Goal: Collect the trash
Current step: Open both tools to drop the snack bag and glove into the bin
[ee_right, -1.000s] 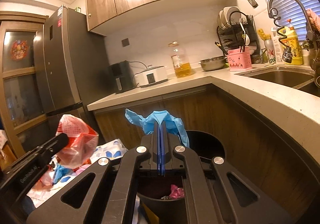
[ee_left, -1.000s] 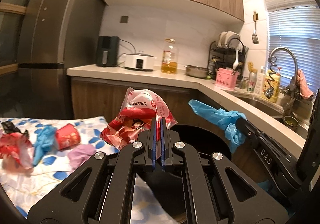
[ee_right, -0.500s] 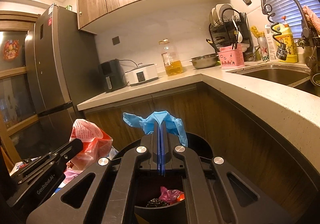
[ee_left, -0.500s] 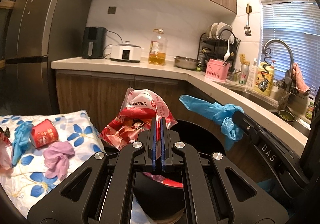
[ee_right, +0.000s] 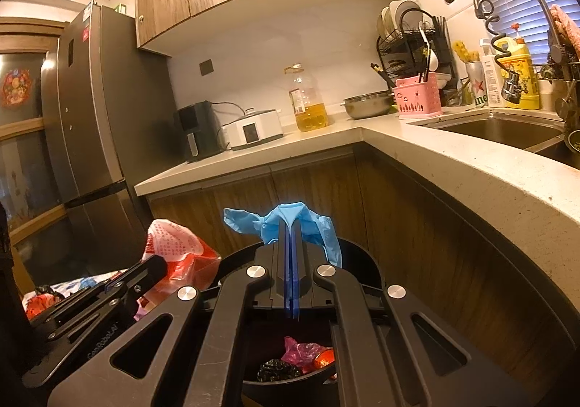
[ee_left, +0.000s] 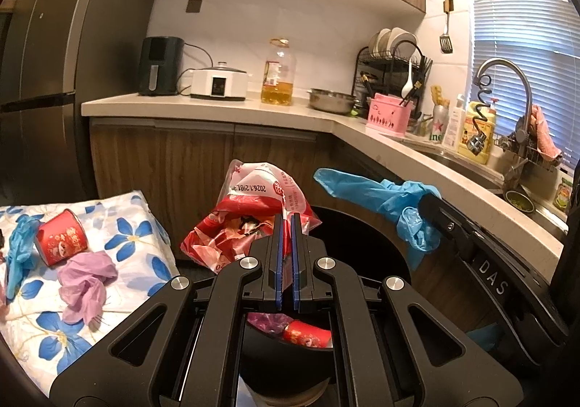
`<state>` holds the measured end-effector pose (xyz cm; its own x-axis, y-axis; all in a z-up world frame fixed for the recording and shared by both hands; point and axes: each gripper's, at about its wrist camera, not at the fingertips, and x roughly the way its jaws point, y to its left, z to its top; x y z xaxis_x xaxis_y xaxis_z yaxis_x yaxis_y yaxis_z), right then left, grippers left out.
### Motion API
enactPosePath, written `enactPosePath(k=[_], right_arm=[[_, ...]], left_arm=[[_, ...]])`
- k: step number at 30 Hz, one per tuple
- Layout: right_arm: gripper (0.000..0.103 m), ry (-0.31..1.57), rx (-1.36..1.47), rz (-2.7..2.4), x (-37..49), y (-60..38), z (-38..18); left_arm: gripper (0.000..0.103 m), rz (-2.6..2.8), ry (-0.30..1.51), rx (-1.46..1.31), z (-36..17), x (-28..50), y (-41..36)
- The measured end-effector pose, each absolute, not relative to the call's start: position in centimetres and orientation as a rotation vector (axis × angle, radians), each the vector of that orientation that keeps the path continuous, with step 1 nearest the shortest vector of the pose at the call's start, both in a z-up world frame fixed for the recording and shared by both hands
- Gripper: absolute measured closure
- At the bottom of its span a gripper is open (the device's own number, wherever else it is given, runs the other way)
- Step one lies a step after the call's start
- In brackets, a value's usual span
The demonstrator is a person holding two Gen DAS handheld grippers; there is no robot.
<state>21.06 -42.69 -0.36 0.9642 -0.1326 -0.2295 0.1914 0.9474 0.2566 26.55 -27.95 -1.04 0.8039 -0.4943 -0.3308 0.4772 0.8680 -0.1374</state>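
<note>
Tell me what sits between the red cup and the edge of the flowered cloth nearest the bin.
A crumpled purple bag lies between the red cup and that edge of the flowered cloth, seen in the left wrist view.

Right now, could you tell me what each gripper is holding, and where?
Left gripper: red plastic bag, pinched at its edge. Right gripper: blue glove, pinched mid-body.

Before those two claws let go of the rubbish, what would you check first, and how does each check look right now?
1. Left gripper shut on the red snack bag: ok.
2. Right gripper shut on the blue glove: ok.
3. Black bin open, no lid in the way: ok.
4. Room left in the bin, only some trash at the bottom: ok.
5. Glove hangs over the bin's mouth: ok.
6. Snack bag fully over the bin's mouth rather than its rim: cannot tell.
</note>
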Motion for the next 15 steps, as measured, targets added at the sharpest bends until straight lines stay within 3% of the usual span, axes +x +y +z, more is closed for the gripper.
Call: enactPosePath(k=[1,3,5,6,10,13,15], right_arm=[[0.101,0.216,0.283,-0.165,21.1,-42.8,-0.4],[0.091,0.223,0.289,-0.176,21.2,-43.0,-0.5],[0.074,0.221,0.302,-0.185,21.1,-43.2,-0.6],[0.073,0.22,0.307,-0.186,21.0,-43.4,-0.6],[0.072,0.225,0.32,-0.197,20.7,-43.8,-0.7],[0.062,0.228,0.327,-0.205,20.4,-44.0,-0.8],[0.058,0.228,0.324,-0.208,20.2,-43.8,-0.8]], left_arm=[[0.1,-0.527,0.372,-0.047,-1.1,26.6,-28.1],[0.099,-0.539,0.374,-0.039,-1.5,26.7,-28.3],[0.099,-0.542,0.38,-0.027,-1.8,26.7,-28.5],[0.097,-0.54,0.385,-0.022,-2.0,26.8,-28.6],[0.073,-0.522,0.403,-0.023,-2.5,27.0,-28.5],[0.046,-0.498,0.396,-0.045,-2.6,26.9,-27.6],[0.036,-0.462,0.391,-0.069,-2.7,26.7,-26.6]])
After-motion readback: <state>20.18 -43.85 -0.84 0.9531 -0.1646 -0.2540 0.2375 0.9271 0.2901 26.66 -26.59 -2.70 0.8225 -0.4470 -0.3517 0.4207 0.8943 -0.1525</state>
